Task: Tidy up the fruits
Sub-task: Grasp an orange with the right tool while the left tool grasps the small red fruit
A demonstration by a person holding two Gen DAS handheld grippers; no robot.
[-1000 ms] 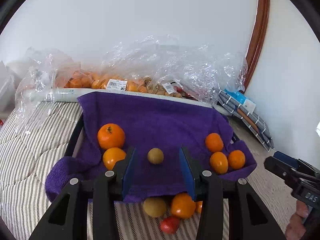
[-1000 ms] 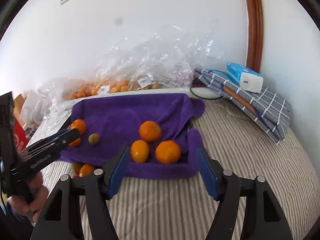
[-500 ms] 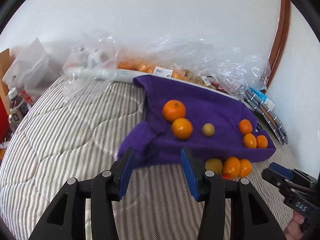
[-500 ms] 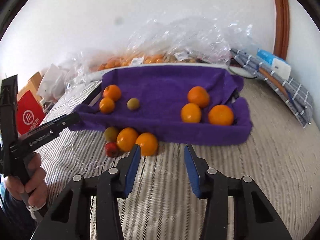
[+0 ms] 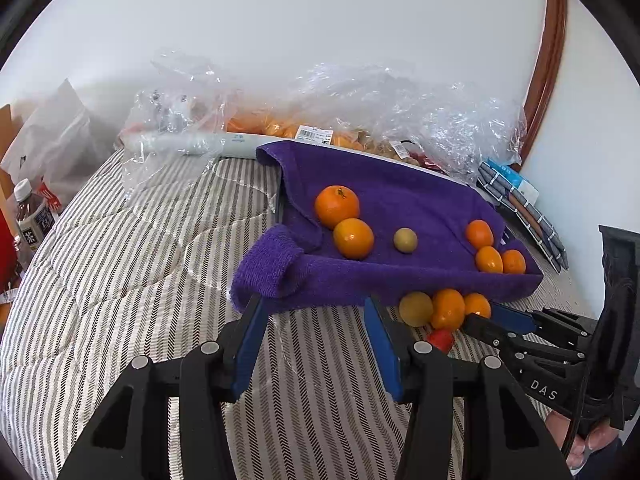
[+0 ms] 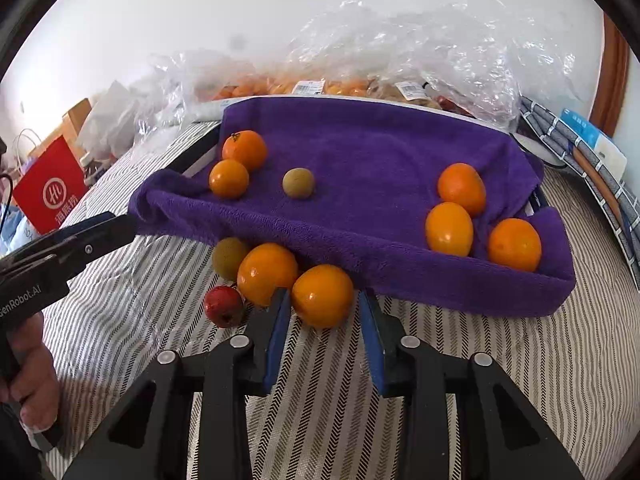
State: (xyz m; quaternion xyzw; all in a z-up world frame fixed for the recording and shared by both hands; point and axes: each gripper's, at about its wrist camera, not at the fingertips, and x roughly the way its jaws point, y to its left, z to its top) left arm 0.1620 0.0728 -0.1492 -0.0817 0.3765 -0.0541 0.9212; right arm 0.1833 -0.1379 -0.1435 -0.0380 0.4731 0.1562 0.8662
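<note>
A: Where is the fruit sitting relative to the purple towel [image 6: 360, 152]?

B: Two oranges [image 6: 244, 149] and a small brownish fruit [image 6: 298, 183] are lying on the towel's left part, and three more oranges [image 6: 461, 188] are clustering in its right corner. Against the towel's near edge, on the striped bed [image 6: 500, 360], four fruits are sitting in a bunch: a greenish-brown fruit [image 6: 229, 258], a large orange [image 6: 267, 274], a front orange [image 6: 322, 295] and a small red fruit [image 6: 223, 306].

A: What is the right gripper [image 6: 323, 305] doing?

B: It is hovering at the towel's near edge with its jaws standing open, the blue pads flanking the front orange on either side. Whether the pads are touching the skin, I cannot tell.

A: And the left gripper [image 5: 312, 312]?

B: It is pointing at the towel's near left corner, jaws spread wide and holding nothing. The right gripper's tips are showing in its view beside the same bunch of fruit.

A: Anything behind the towel?

B: Crumpled clear plastic bags [image 6: 440, 48] with more fruit inside are lying along the towel's far edge by the wall. A folded checked cloth [image 6: 576, 148] is resting to the towel's right, and a red paper bag [image 6: 50, 188] is standing off to its left.
</note>
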